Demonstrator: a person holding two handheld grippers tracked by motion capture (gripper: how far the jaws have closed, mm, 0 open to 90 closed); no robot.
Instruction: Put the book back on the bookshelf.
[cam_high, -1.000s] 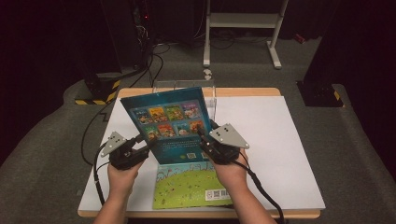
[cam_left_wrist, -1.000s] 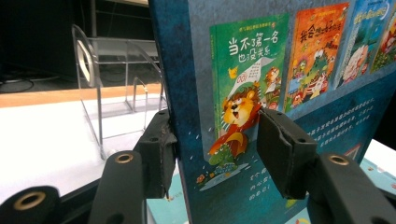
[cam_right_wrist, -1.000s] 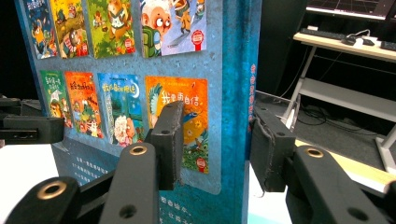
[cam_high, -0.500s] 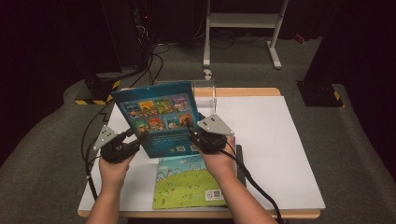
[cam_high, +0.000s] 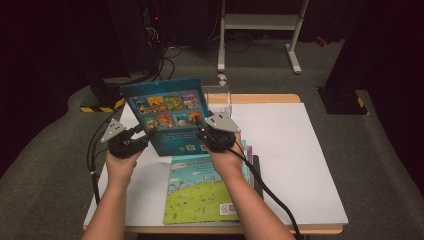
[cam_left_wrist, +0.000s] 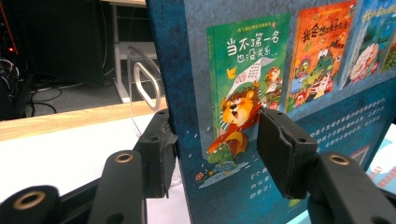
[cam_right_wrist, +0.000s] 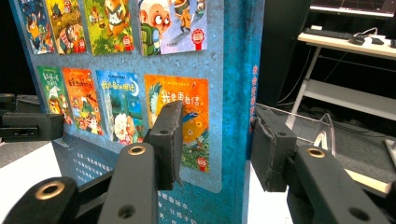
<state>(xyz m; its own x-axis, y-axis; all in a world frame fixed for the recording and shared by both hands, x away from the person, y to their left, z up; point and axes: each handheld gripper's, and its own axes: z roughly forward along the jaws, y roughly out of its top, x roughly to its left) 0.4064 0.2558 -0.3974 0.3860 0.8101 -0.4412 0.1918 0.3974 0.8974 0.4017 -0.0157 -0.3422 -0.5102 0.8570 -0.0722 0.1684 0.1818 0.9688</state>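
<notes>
Blue book (cam_high: 170, 117), cover thumbnail "当不第一名"

high view: overhead, looking forward and down on the worktop (cam_high: 300, 165). gripper views: close, along the jaws, both sharing the teal book (cam_high: 172, 117) with it.

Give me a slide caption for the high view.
Two handheld grippers, left gripper and right gripper, hold a blue picture book upright above the white table.
</notes>
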